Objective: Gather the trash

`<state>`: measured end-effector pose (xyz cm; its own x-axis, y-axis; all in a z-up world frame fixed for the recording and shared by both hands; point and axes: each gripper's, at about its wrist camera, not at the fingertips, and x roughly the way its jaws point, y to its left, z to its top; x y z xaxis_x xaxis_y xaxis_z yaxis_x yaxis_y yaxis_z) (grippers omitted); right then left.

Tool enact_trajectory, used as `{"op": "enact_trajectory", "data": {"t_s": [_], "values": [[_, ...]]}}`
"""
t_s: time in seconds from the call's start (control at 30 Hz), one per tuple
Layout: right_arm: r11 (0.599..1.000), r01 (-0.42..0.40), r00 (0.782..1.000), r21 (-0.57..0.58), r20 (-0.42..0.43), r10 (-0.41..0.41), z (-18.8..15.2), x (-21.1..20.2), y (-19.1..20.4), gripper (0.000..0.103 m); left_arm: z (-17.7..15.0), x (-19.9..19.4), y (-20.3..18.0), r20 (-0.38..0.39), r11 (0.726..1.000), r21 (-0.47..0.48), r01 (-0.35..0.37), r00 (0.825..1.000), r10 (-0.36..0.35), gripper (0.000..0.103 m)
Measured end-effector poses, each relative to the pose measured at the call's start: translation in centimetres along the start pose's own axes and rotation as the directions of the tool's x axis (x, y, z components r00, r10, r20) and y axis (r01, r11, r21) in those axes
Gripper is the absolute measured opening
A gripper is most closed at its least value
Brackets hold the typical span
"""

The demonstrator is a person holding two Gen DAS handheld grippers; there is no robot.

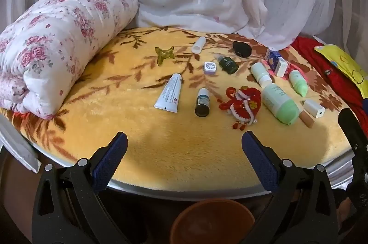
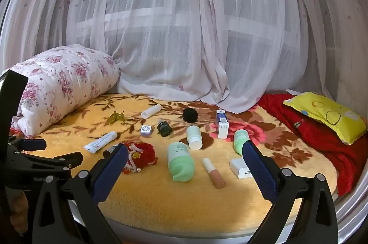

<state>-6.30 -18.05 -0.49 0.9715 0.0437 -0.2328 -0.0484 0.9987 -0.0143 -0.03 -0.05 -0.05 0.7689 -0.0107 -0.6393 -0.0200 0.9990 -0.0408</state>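
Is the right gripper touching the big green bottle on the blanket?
Apart. The right wrist view shows the right gripper open, its blue pads on either side of the big green bottle, with blanket between.

Golden-yellow blanket (image 1: 142,129) with brown leaves, pink-rose quilt (image 1: 57,37) on white, a red cloth (image 2: 322,136), bright yellow pillow (image 2: 326,116), mint-green bottle (image 2: 180,161).

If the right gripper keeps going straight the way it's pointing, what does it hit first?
Probably the big green bottle lying on the yellow blanket. It sits nearest between the open right gripper fingers, with the pink tube just beside it. Depth is hard to judge.
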Motion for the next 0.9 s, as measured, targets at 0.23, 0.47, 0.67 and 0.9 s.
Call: {"op": "enact_trajectory", "data": {"t_s": [0.23,0.47,0.67,0.9], "values": [[1.000,0.000,1.000,-0.009,-0.002,0.000,-0.01,0.00,0.06,0.098,0.01,0.03,0.38,-0.009,1.000,-0.014,-0.010,1.000,0.010,0.097],[1.000,0.001,1.000,-0.013,-0.005,-0.001,-0.01,0.10,0.27,0.098,-0.47,0.38,-0.04,-0.004,1.000,-0.013,-0.015,1.000,0.015,0.097],[1.000,0.001,1.000,-0.010,-0.008,-0.001,-0.14,0.29,0.53,0.098,-0.35,0.25,0.43,-0.007,1.000,-0.020,-0.014,1.000,0.014,0.097],[1.000,0.000,1.000,-0.008,-0.012,0.000,-0.12,0.29,0.21,0.098,-0.33,0.34,0.64,-0.011,1.000,-0.020,-0.014,1.000,0.014,0.097]]}}
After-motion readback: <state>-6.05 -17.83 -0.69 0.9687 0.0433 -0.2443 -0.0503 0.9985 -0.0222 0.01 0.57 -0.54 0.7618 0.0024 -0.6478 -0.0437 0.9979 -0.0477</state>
